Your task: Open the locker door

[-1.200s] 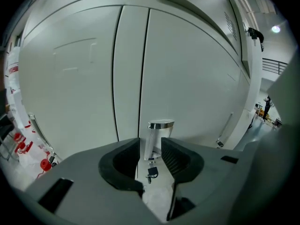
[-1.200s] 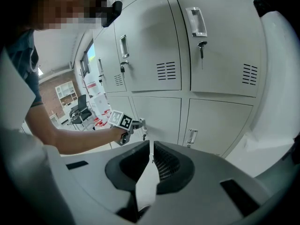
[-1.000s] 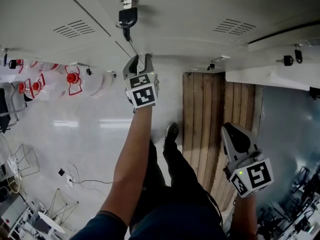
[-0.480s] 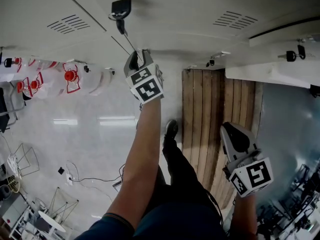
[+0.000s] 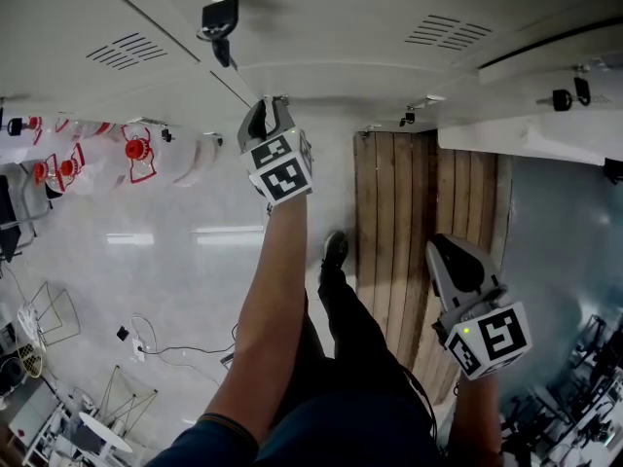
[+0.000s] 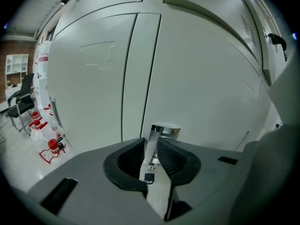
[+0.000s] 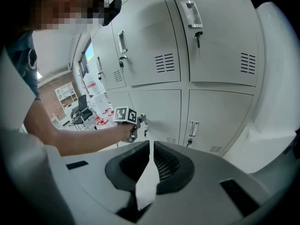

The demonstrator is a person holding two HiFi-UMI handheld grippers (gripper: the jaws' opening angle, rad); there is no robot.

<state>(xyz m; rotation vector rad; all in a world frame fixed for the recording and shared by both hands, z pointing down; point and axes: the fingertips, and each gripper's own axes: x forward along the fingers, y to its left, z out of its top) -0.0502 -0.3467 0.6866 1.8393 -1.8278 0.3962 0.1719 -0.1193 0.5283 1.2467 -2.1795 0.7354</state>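
The grey locker door (image 6: 201, 88) fills the left gripper view. Its chrome handle (image 6: 157, 135) stands upright between my left gripper's (image 6: 151, 144) jaws, and a small key tag (image 6: 149, 176) hangs under it. The jaws are closing around the handle, very near both its sides, though I see no firm press. From the head view my left gripper (image 5: 268, 110) reaches out to the foot of the lockers (image 5: 341, 27). In the right gripper view it (image 7: 136, 124) is at the lower door (image 7: 159, 109). My right gripper (image 5: 451, 253) (image 7: 152, 146) hangs back, shut and holding nothing.
An upper locker has a key (image 5: 216, 19) in its lock. Red-and-white objects (image 5: 141, 154) lie on the floor at the left. A wooden board strip (image 5: 419, 222) runs under my right side. The person's shoe (image 5: 334, 255) is below. A chair (image 6: 21, 102) stands far left.
My left gripper has edged forward toward the locker base. The right gripper has stayed where it was.
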